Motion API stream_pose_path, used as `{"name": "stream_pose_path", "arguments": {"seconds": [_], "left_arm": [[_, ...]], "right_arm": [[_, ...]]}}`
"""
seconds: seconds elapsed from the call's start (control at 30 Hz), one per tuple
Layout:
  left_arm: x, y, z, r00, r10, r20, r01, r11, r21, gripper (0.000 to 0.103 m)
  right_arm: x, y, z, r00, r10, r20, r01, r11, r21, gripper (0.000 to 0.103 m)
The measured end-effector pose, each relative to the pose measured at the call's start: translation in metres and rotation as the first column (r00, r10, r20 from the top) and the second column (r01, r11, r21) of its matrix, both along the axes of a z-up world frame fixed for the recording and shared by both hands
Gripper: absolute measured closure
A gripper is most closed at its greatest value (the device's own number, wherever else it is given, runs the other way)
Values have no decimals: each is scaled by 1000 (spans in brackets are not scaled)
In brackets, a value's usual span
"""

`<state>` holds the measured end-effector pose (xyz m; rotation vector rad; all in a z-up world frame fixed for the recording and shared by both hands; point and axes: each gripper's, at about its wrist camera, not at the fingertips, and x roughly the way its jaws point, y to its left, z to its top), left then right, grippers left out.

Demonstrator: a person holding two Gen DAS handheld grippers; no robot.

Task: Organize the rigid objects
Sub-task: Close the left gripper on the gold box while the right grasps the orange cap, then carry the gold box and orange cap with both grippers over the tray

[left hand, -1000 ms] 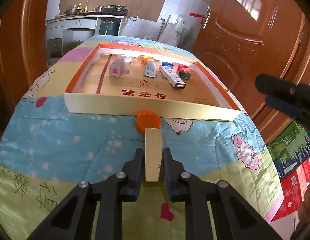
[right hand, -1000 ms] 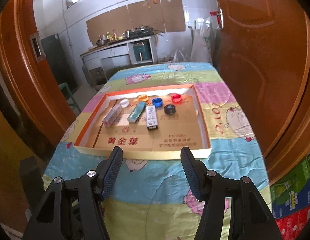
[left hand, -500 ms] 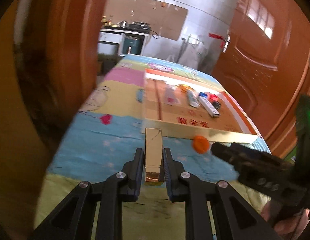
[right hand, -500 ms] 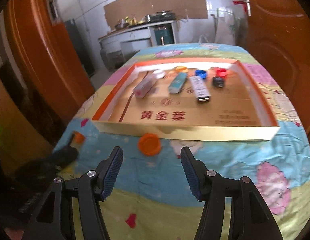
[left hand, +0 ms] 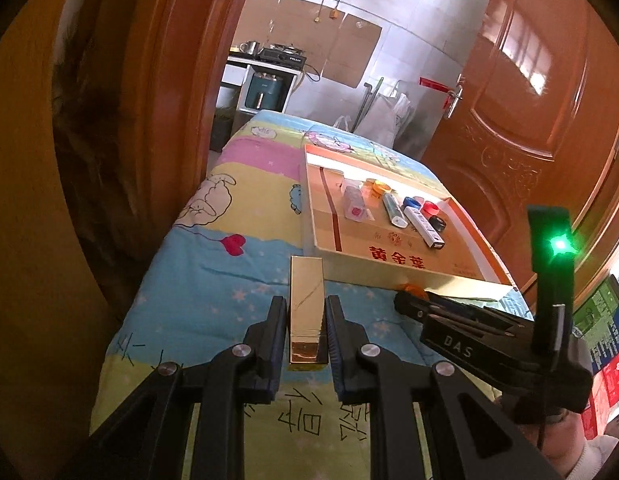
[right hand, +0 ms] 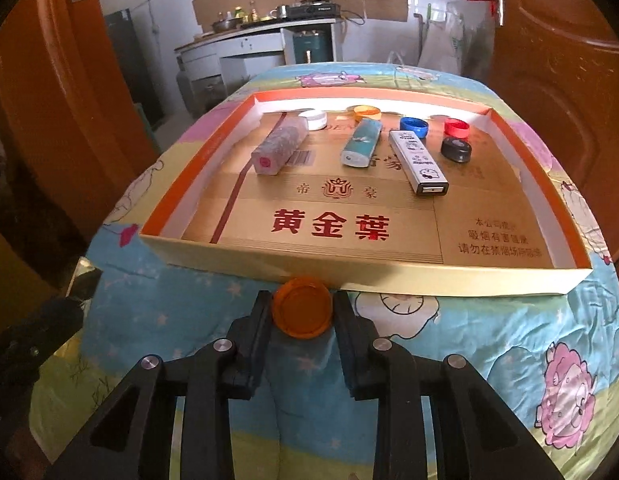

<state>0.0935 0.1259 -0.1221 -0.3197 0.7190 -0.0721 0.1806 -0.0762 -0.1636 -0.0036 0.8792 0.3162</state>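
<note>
My left gripper (left hand: 306, 312) is shut on a long gold box (left hand: 306, 312) and holds it above the cloth, left of the tray's near corner. My right gripper (right hand: 302, 312) has closed around an orange bottle cap (right hand: 302, 311) on the cloth, just in front of the tray's front wall; the right gripper also shows in the left wrist view (left hand: 413, 307). The shallow cardboard tray (right hand: 429, 280) holds a pink-ended stick box (right hand: 278, 146), a teal box (right hand: 362, 142), a white box (right hand: 418, 156) and several bottle caps in a back row.
The table has a cartoon-print cloth (right hand: 509, 340). Wooden doors (left hand: 549, 100) stand on both sides. A kitchen counter (right hand: 261, 36) is behind the table. Colourful cartons (left hand: 605, 320) sit on the floor at the right.
My right gripper dropped to the cloth and closed its fingers around the orange cap. My left gripper swung left with the gold box, away from the cap.
</note>
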Motion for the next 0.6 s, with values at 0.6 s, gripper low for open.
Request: {"name": "stream_pose_path", "arguments": {"seconds": [0.6], "left_arm": [[1,-29,24,997,-73,31,72,997,21,83]], "right_arm": [[-33,-18,40,997,32,68,-38,996,79,72]]}}
